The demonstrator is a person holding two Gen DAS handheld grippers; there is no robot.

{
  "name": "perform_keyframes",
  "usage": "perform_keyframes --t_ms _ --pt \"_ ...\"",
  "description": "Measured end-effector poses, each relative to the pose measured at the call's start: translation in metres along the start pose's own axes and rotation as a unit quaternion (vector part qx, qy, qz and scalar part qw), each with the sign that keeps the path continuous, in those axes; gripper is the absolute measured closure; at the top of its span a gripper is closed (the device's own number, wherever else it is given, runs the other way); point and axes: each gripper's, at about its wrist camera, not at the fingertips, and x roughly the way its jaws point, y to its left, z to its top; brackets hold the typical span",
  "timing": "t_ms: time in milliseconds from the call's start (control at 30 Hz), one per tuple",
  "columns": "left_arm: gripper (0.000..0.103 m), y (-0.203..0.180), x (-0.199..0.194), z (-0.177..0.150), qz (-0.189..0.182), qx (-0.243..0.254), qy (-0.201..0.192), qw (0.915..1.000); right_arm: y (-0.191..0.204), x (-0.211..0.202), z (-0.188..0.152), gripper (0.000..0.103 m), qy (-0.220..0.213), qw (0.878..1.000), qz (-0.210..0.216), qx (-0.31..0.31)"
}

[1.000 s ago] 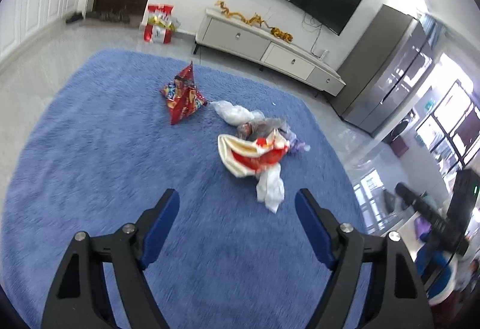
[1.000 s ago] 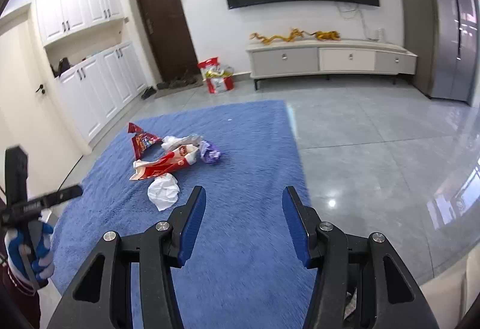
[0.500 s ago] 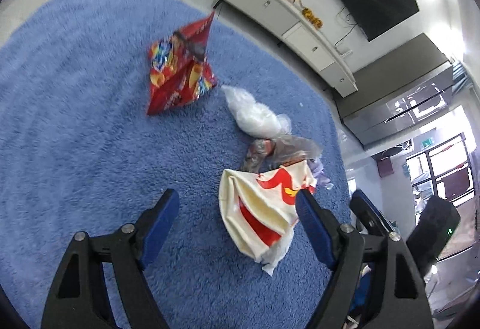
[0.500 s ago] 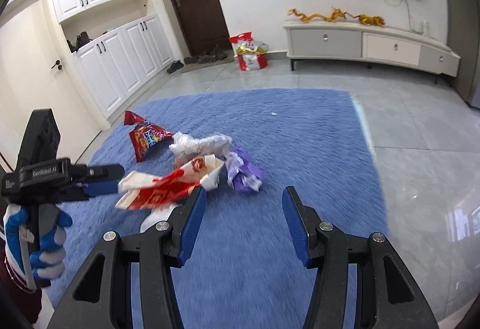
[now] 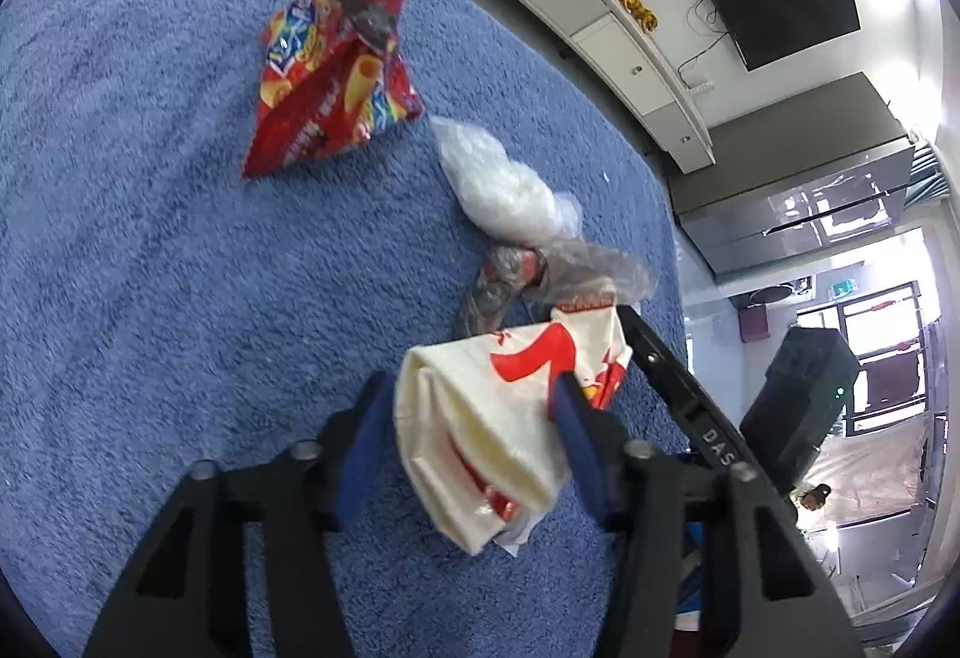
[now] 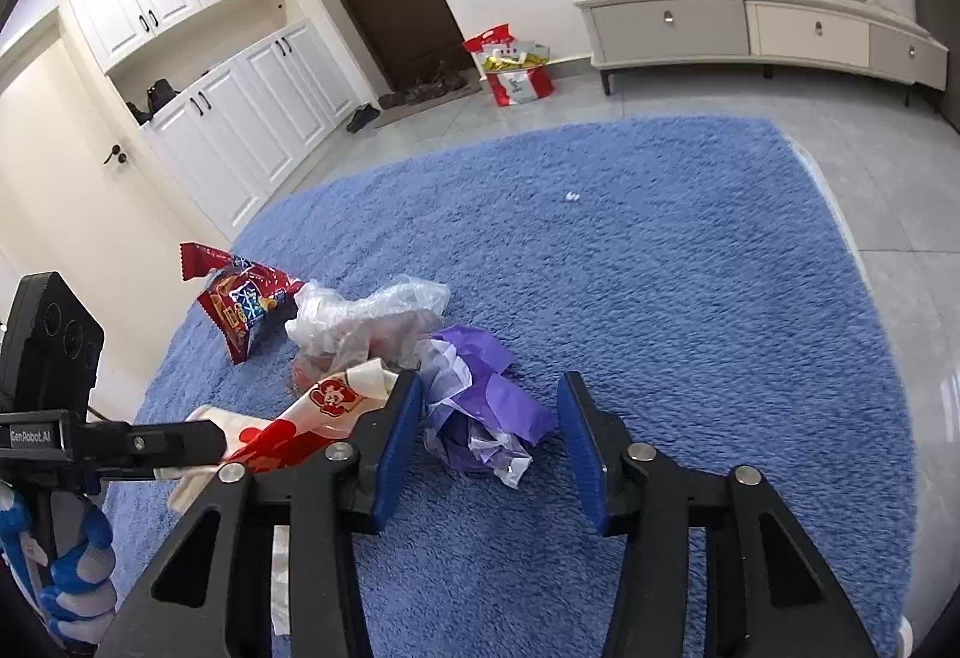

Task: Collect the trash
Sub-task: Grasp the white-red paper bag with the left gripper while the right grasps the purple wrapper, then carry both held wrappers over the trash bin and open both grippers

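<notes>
The blue rug (image 6: pixel 660 268) is a shaggy, matt pile cloth, and the floor (image 6: pixel 900 202) beyond it is smooth, glossy tile. On the rug lie a glossy red foil snack bag (image 5: pixel 336 70), a thin crinkled clear plastic bag (image 5: pixel 504 184), a creased cream-and-red paper bag (image 5: pixel 486 418) (slightly shiny where it folds) and crumpled purple wrapping (image 6: pixel 486 406) whose material I cannot tell. The gripper frames are matt black plastic with smooth blue pads (image 6: pixel 579 448) and bright metal screws (image 6: pixel 636 453).

I see a blue rug (image 6: pixel 690 262); a red, multicoloured snack bag (image 5: pixel 336 70); a cream-and-red paper bag (image 5: pixel 492 418); purple wrappers (image 6: pixel 486 406).
</notes>
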Motion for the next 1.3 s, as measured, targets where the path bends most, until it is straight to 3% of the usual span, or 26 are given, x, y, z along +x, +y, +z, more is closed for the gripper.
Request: perform_keyframes --t_ms 167,400,833,1067,1300 --pt "0.074 -0.006 -0.001 -0.012 -0.005 0.001 -0.014 0.9999 0.005 -0.009 -0.006 0.07 -0.008 1.0 -0.006 -0.009" --pt "0.08 -0.016 -0.031 -0.036 0.006 0.024 -0.06 0.9979 0.002 -0.054 -0.033 0.071 -0.031 0.999 -0.023 -0.012" --pt "0.08 -0.025 -0.099 -0.08 0.001 0.048 -0.127 0.9907 -0.013 -0.195 -0.123 0.071 -0.088 0.993 -0.077 0.007" --pt "0.08 -0.067 -0.103 -0.104 -0.022 0.096 -0.116 0.9884 -0.047 -0.259 -0.162 0.071 -0.123 0.983 -0.127 0.053" --pt "0.08 -0.135 -0.062 -0.137 -0.034 0.172 -0.06 0.9827 -0.098 -0.295 -0.199 0.071 -0.127 0.97 -0.183 0.101"
